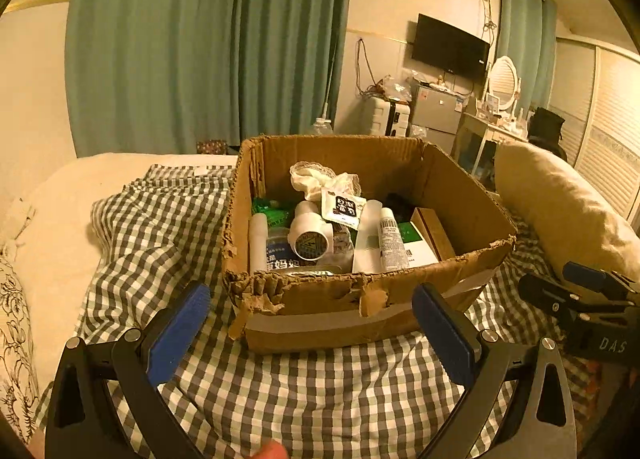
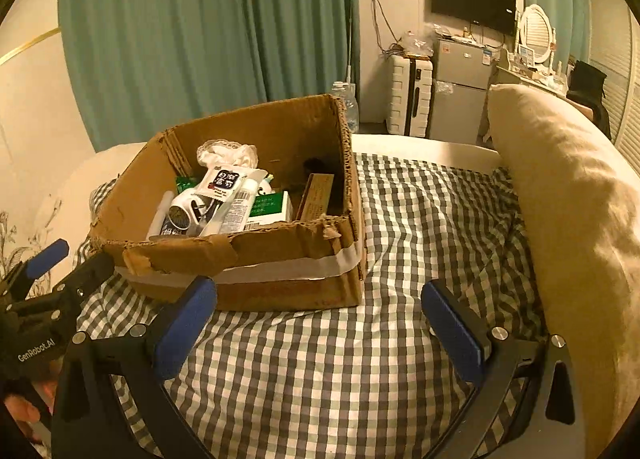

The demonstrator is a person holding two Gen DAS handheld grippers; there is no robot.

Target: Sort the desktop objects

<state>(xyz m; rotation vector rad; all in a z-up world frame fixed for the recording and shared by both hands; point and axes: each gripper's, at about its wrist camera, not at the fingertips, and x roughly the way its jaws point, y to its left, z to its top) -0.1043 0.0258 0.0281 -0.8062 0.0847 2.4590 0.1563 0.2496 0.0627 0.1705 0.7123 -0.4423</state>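
Note:
A torn cardboard box (image 1: 472, 195) with tape around it sits on a checked blanket (image 1: 320, 391). It holds several small items: a white round bottle (image 1: 310, 237), white tubes (image 1: 390, 239), a sachet (image 1: 343, 208), a green-and-white carton (image 1: 414, 243) and a lace cloth (image 1: 320, 177). The box also shows in the right wrist view (image 2: 280, 255). My left gripper (image 1: 316, 323) is open and empty just in front of the box. My right gripper (image 2: 320, 323) is open and empty, in front of the box's right corner.
A beige pillow (image 2: 568, 195) lies along the right of the blanket. White bedding (image 1: 60, 227) and a floral pillow (image 1: 12, 331) lie on the left. Green curtains (image 1: 200, 39), a suitcase (image 2: 408, 95) and a small fridge (image 2: 460, 87) stand beyond the bed.

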